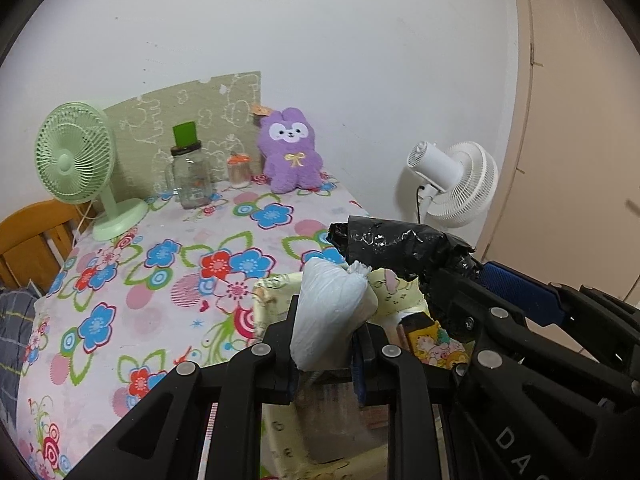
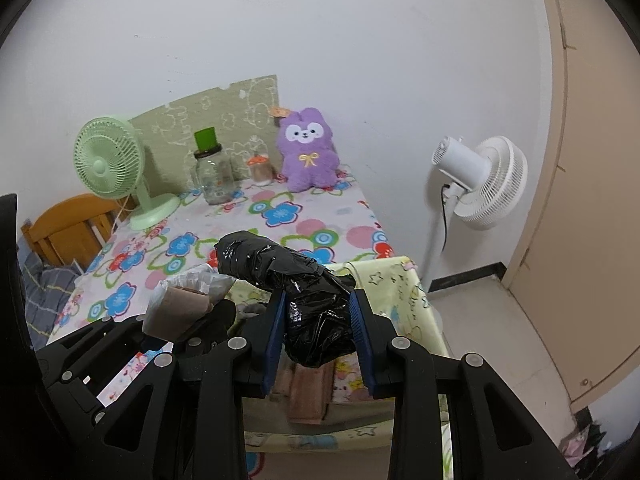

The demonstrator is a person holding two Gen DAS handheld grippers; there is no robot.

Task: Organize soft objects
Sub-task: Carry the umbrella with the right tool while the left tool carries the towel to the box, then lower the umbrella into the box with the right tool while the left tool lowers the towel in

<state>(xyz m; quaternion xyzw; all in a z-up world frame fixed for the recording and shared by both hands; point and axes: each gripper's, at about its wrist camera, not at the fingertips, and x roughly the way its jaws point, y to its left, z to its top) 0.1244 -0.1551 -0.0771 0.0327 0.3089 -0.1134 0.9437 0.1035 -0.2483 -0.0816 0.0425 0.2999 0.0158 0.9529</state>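
Only "DA" legible, white, on right claw (image 1: pixel 430 280) frame.

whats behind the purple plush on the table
Behind the purple plush stands a green patterned board against the white wall. Whatever sits directly behind its body is covered.

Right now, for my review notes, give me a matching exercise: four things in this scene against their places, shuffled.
Things:
1. black bundle
2. white bundle
3. purple plush toy
4. white fan

Places:
A. on the floor beside the table
B. between the right gripper's jaws
C. against the wall at the table's far end
D. between the left gripper's jaws

Pairs: 1-B, 2-D, 3-C, 4-A
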